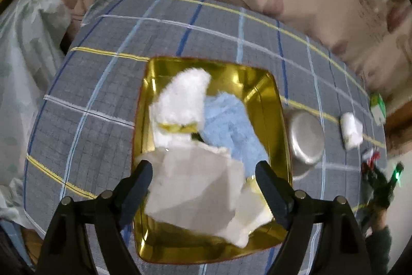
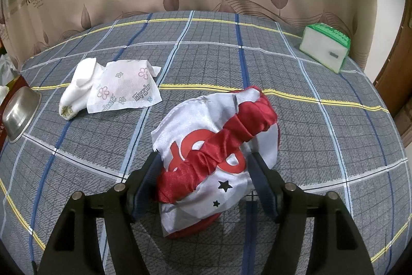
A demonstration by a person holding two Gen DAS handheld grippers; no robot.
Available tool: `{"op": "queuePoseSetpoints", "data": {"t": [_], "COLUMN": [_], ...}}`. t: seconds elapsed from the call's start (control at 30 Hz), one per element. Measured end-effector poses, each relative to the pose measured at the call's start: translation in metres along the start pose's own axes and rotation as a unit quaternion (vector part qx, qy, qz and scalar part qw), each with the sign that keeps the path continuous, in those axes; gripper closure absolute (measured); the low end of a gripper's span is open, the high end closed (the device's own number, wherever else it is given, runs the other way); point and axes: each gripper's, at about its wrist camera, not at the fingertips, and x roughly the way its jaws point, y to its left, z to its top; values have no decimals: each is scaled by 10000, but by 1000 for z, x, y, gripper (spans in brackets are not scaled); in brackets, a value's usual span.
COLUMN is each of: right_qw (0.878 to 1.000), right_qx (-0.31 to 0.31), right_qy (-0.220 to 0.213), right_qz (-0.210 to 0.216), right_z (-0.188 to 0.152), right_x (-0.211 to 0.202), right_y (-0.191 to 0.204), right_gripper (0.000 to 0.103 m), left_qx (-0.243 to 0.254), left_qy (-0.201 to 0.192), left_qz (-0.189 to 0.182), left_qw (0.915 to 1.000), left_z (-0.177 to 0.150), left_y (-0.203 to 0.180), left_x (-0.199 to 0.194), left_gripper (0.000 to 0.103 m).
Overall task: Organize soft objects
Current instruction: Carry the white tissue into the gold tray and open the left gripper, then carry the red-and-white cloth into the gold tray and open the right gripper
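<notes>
Risk one: our left claw (image 1: 203,172) hangs spread over gold tray (image 1: 278,105), white cloth (image 1: 195,184) between jaws, grip unclear; may spill over rim. Risk two: right claw (image 2: 203,169) straddles red-white cap (image 2: 219,143) on counter (image 2: 322,146), jaws spread; slick fabric may slip.

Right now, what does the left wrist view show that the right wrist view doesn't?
Only the left wrist view shows the gold tray holding a white fluffy cloth, a blue fluffy cloth and white paper between the open left gripper. Only the right wrist view shows the right gripper around the red-and-white cloth bundle, plus a flower-printed tissue pack. Both show the steel bowl, white sock, green-edged pouch and plaid cloth.
</notes>
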Motion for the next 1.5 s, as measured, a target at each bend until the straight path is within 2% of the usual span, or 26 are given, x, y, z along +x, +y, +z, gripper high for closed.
{"op": "queuePoseSetpoints", "data": {"t": [0.13, 0.2, 0.47, 0.57, 0.63, 0.7, 0.8, 0.87, 0.97, 1.07, 1.23, 1.3, 1.5], "right_qw": [10000, 10000, 10000, 10000, 9999, 9999, 9998, 9998, 9996, 9996, 9993, 9987, 9918], "right_qx": [2, 13, 43, 94, 126, 158, 144, 127, 72, -39, -330, -465, -969], "right_qy": [1, 4, 8, 10, 0, -27, -44, -72, -66, 27, 145, 175, 137], "right_qz": [5, 18, 9, 32, 33, 23, -91, -146, -269, -260, -87, 103, 817], "right_z": [0, 0, 0, 0, 1, 0, 1, 1, 1, 0, -6, -8, -6], "right_x": [0, 0, 1, 1, 0, -1, -3, -6, -12, -21, -45, -56, -83], "right_y": [0, -1, 2, 2, 2, 3, 6, 7, 12, 19, 43, 58, 121], "right_gripper": [37, 37, 35, 35, 35, 39, 51, 63, 75, 78, 78, 78, 78], "left_qx": [150, 273, 497, 678, 917, 993, 951, 802, 256, -295, -816, -993, -1169], "left_qy": [-376, -469, -440, -435, -414, -443, -528, -599, -699, -820, -1105, -1190, -1117], "left_qz": [180, 129, 245, 664, 760, 817, 1048, 1137, 944, 794, 1148, 1214, 1337], "left_qw": [9990, 9984, 9975, 9945, 9920, 9907, 9885, 9885, 9927, 9930, 9838, 9804, 9778], "left_z": [-2, -6, -24, -32, -35, -36, -36, -37, -40, -46, -55, -60, -67], "left_y": [-2, -3, -9, -11, -12, -8, 1, 10, 29, 46, 62, 66, 71], "left_x": [-6, -10, -33, -50, -60, -70, -82, -87, -87, -83, -79, -77, -64], "left_gripper": [18, 18, 18, 18, 18, 18, 18, 18, 18, 18, 18, 18, 18]}}
